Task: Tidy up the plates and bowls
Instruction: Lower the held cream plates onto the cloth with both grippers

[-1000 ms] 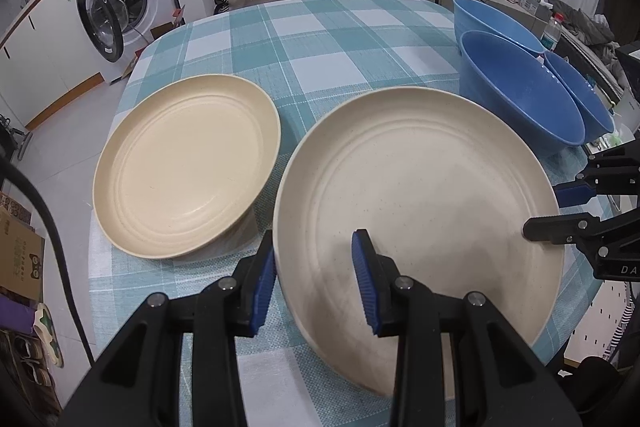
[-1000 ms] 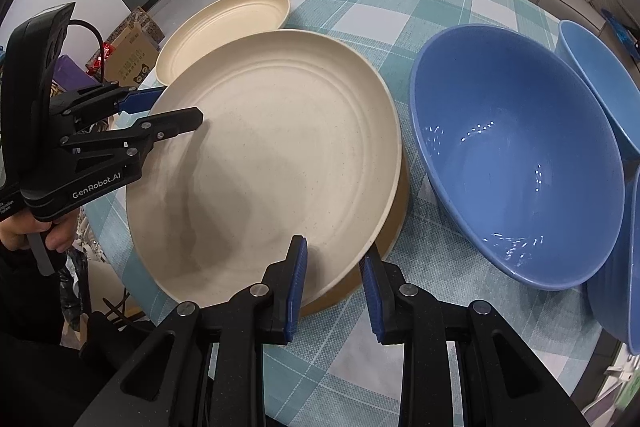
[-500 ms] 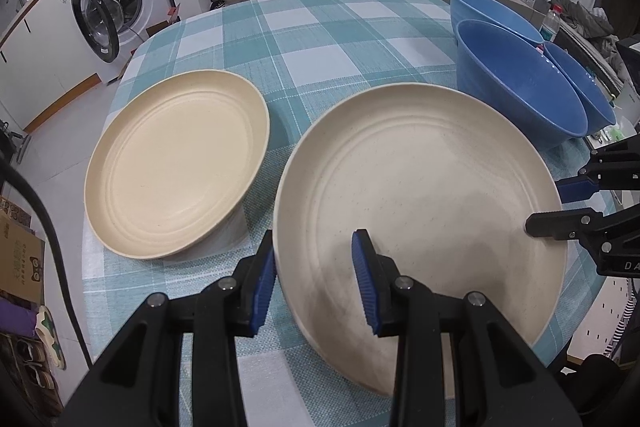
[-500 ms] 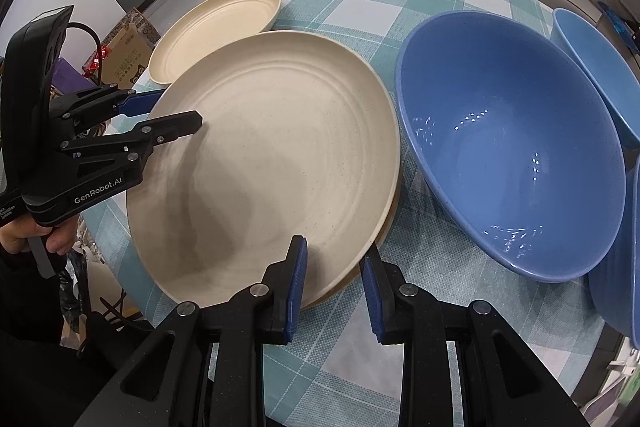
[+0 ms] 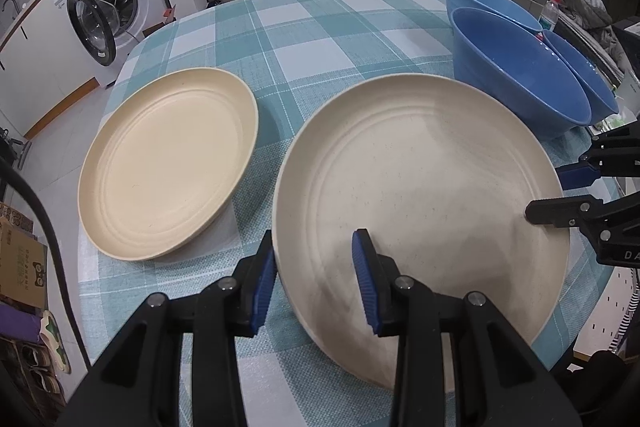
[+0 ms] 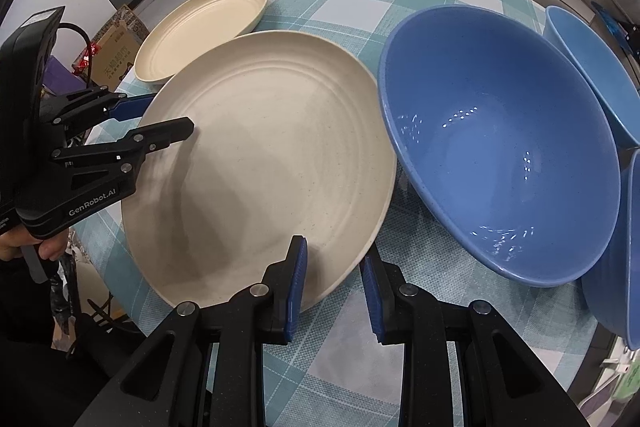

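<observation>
The large cream plate [image 5: 420, 195] is held clear of the worktop [image 5: 320, 27] by both hand-held grippers, one on each side of its rim. The left hand-held gripper [image 5: 314, 283] straddles the plate's left rim: one blue pad sits outside the edge, the other on the upper face, pinching the rim between them. The right hand-held gripper [image 6: 334, 291] pinches the opposite rim in the same manner, its jaws drawn nearly together on the thin edge. In the left wrist view the right hand-held gripper enters from the right border; in the right wrist view the left hand-held gripper [image 6: 160, 119] enters from the left.

The governing relation: the second cream plate [image 5: 168, 163] lies flat on the worktop to the left of the held plate, on the left hand-held gripper's side and nearer to it. The two plates are near each other at the edge but not stacked. A round plate has no long axis; the line between the two grip points runs left to right. Judged from this layout, stacking calls for a leftward carry.

Count: two cream plates; three blue bowls [image 6: 496, 147], grouped on the worktop to the right of the held plate, well apart from the second plate.
</observation>
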A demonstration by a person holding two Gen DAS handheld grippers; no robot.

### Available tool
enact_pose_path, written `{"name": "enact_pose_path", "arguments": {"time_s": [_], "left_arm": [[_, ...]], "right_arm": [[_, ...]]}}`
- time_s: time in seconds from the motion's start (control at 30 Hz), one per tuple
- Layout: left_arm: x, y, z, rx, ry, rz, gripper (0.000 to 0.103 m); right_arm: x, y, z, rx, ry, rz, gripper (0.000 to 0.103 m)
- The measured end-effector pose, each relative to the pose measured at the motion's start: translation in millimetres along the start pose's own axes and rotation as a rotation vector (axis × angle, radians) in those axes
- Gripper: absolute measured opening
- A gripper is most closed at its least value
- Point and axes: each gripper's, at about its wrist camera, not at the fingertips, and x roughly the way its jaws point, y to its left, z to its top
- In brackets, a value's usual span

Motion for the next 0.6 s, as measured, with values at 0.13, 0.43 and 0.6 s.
{"name": "enact_pose_path", "arguments": {"time_s": [0.13, 0.43, 0.6], "left_arm": [[-0.2, -1.4, -0.8, 0.008, 0.000, 0.003, 0.035], [-2.5, -1.6, -2.1, 0.014, 0.000, -0.003, 0.035], [-2.0, -0.2, -2.5, 0.012, 0.005, 0.002, 0.035]], "right_arm": [[0.6, -0.9, -1.6, -0.004, 0.008, -0.004, 0.027], [8.0, 3.2, 0.6, -0.020, 0.027, -0.026, 0.028], [10.3, 5.0, 2.5, -0.023, 0.030, -0.027, 0.029]]}}
